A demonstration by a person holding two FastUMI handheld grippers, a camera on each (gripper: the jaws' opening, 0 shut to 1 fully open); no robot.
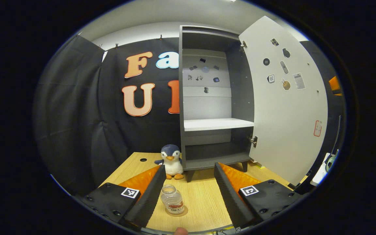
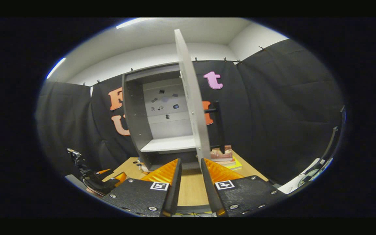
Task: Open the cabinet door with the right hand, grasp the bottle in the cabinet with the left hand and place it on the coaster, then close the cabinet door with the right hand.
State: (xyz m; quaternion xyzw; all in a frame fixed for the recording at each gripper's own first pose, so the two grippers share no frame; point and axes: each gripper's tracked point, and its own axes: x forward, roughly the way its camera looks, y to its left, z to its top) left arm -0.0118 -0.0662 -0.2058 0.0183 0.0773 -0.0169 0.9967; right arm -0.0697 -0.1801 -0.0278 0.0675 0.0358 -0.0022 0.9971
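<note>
We see the bottle [image 1: 172,203] standing upright on the coaster [image 1: 179,212] on the bench [image 1: 201,199], between the spread fingers of our left hand-held gripper [image 1: 190,182], untouched. The cabinet door [image 1: 286,98] hangs wide open. Our right hand-held gripper [image 2: 191,178], fingers slightly apart and holding nothing, faces the door's edge. Withdrawing carelessly, we could tip the bottle with a finger; a hard push could slam the door.

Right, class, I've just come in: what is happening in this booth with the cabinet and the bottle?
A person works two hand-held grippers. The bottle already stands on the coaster on the table, between the open fingers of the left gripper. The cabinet door is wide open and the shelf is bare. The right gripper is lined up with the door's edge, fingers slightly apart, so closing looks next.
</note>
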